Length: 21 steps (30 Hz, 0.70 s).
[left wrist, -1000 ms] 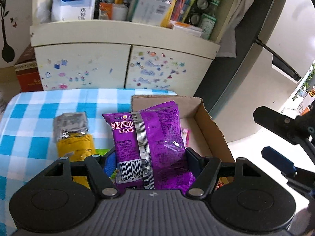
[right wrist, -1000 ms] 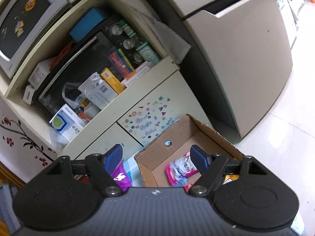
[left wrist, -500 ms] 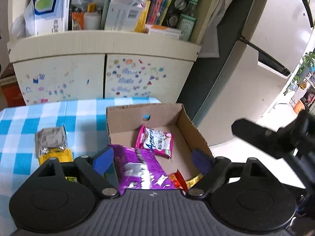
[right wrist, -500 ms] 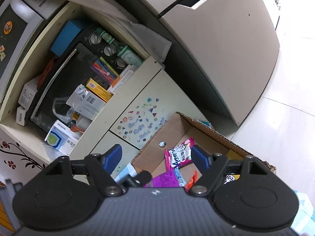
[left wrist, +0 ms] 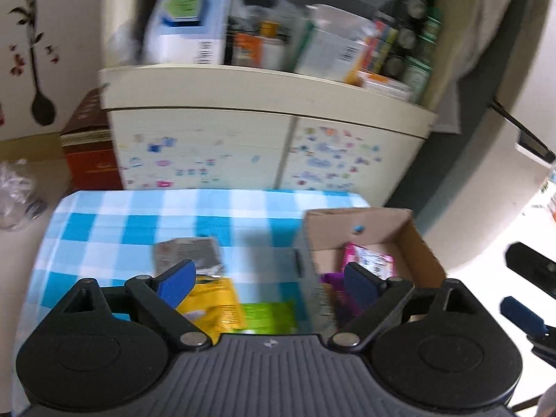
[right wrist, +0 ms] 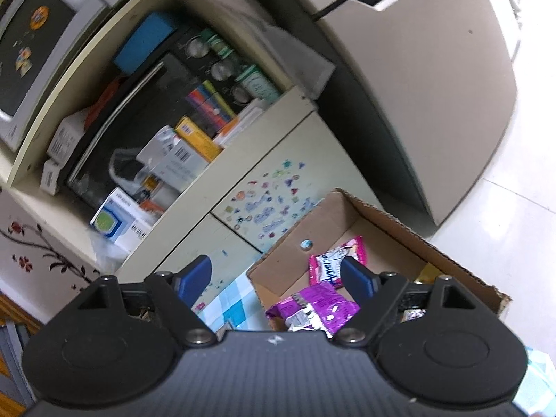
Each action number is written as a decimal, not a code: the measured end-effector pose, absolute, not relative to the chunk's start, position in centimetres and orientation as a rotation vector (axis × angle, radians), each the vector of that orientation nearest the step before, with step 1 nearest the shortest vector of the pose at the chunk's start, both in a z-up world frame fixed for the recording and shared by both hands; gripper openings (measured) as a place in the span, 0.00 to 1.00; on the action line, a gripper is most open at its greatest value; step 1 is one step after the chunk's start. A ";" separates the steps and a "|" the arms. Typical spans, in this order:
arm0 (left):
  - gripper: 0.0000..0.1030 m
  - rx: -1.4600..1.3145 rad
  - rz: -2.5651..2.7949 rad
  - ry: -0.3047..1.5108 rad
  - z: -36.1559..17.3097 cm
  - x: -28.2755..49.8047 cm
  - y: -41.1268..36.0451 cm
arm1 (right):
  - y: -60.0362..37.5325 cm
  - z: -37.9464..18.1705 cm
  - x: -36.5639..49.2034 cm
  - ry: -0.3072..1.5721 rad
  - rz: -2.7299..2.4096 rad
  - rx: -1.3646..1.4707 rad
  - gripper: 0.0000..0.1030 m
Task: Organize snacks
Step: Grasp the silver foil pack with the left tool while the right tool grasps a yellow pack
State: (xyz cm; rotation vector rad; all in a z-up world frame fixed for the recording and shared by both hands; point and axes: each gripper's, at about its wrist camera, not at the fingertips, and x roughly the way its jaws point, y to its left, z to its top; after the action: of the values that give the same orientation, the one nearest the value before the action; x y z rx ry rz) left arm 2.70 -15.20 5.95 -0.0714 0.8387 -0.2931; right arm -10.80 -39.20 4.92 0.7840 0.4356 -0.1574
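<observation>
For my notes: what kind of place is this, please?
Probably a home kitchen or dining corner: a checked tablecloth, a sticker-covered cupboard with boxes and bottles above, and what looks like a fridge beside it.

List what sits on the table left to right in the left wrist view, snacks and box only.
Silver packet → yellow packet → green packet → cardboard box, with the pink packet inside it.

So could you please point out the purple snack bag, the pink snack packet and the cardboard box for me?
purple snack bag (right wrist: 314,307), right wrist view, middle of its front.
pink snack packet (right wrist: 328,262), right wrist view, its printed face.
cardboard box (right wrist: 295,229), right wrist view, inner back wall.
</observation>
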 end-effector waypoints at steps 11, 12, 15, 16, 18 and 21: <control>0.94 -0.093 -0.202 0.879 4.4 4.3 -9.4 | -34.5 5.2 -9.1 0.464 -0.021 0.599 0.80; 0.94 -0.098 -0.199 0.883 4.3 4.4 -9.1 | -34.0 5.1 -8.9 0.471 -0.009 0.584 0.80; 0.95 -0.117 -0.179 0.893 3.8 5.0 -7.7 | -32.5 4.7 -8.3 0.492 0.027 0.542 0.80; 0.95 -0.123 -0.174 0.895 3.7 5.2 -7.4 | -32.0 4.6 -8.2 0.497 0.037 0.530 0.80; 0.95 -0.132 -0.168 0.904 3.4 5.6 -6.8 | -31.0 4.3 -7.9 0.506 0.060 0.503 0.80; 0.95 -0.139 -0.163 0.918 2.7 6.2 -6.1 | -29.6 3.9 -7.6 0.521 0.096 0.469 0.80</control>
State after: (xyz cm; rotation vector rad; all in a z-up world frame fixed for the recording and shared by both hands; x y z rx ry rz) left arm 6.22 -6.08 2.73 -0.1387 0.9184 -0.1632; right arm -7.56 -29.62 3.94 0.4694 0.5212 0.0958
